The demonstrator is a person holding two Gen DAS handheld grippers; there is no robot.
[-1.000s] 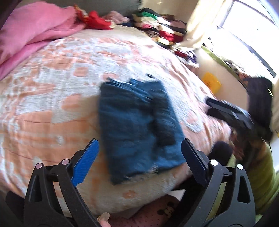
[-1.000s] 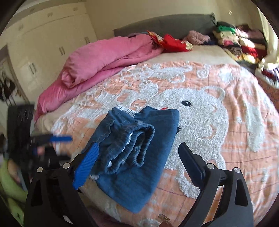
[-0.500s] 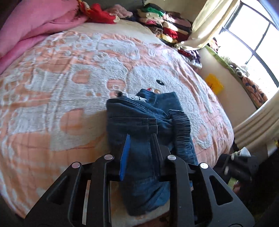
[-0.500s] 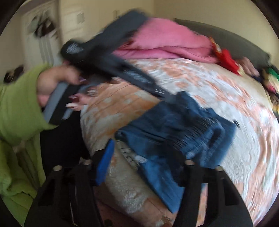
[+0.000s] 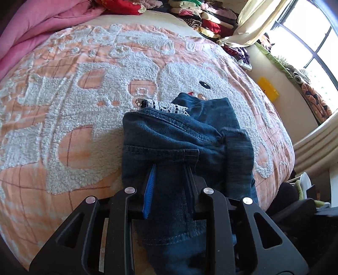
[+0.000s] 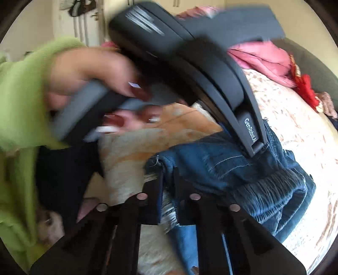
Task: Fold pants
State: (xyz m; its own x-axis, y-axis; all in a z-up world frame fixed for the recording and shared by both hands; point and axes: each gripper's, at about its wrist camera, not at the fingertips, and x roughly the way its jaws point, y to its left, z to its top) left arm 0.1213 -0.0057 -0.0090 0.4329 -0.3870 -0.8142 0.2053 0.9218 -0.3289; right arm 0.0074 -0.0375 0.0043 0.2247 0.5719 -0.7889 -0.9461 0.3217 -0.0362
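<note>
The jeans (image 5: 181, 146) lie folded in a thick bundle on the near edge of the bed (image 5: 69, 118), on a peach spread with a fluffy white animal pattern. A strip of white lace (image 5: 166, 106) peeks out at their far edge.

The left gripper (image 5: 170, 175) is clamped on the near part of the bundle, denim bunched between its blue pad and black pad. Its jaws closed a moment ago and now hold firm.

The right gripper (image 6: 168, 182) has just been closing, and its jaws are pinched on a thin corner of the jeans (image 6: 232, 175) near the bed's edge. From that side, the left gripper's (image 6: 256, 148) black body reaches down onto the denim, held by a hand (image 6: 88, 69) in a green sleeve (image 6: 19, 95).

A pink duvet (image 5: 38, 27) is heaped at the far left, and stacked clothes (image 5: 200, 14) sit at the far right near the window (image 5: 312, 38).
</note>
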